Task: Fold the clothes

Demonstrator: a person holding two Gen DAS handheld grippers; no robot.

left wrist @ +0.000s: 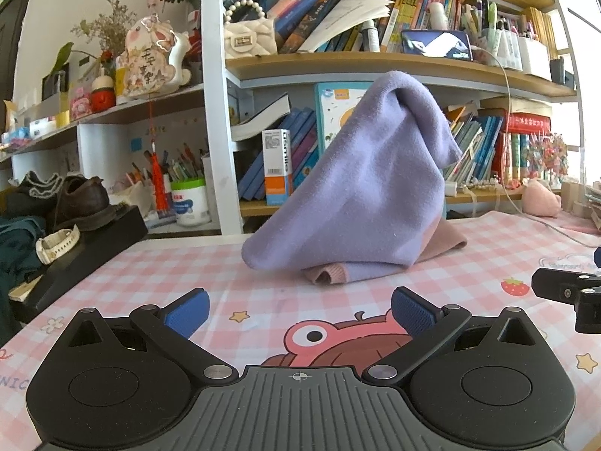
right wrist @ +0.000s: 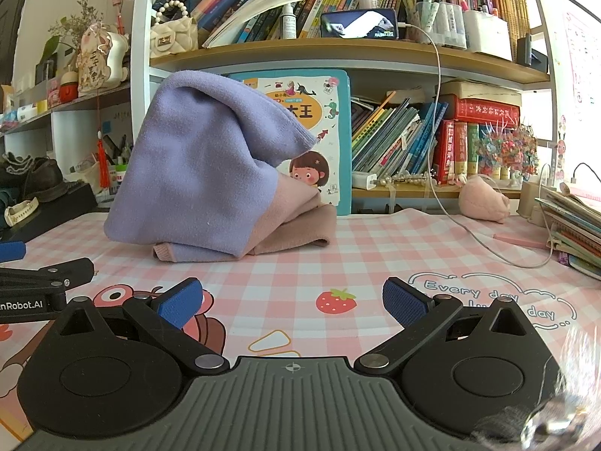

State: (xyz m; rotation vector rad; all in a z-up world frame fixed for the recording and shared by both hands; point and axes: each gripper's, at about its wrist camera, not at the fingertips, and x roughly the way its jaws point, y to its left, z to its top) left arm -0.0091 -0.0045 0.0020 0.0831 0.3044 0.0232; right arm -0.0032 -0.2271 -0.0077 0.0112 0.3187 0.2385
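Pink-and-white checked tablecloth across the lower frame, carrying a lilac-and-pink knitted garment heaped at centre left, peak propped upright. Left gripper and right gripper both spread wide, empty, near the heap but apart from it. Best flattened first, probably: pinching opposite edges, pulling level. Legible: "Every day" on cloth, "nRobot.AI" on gripper.
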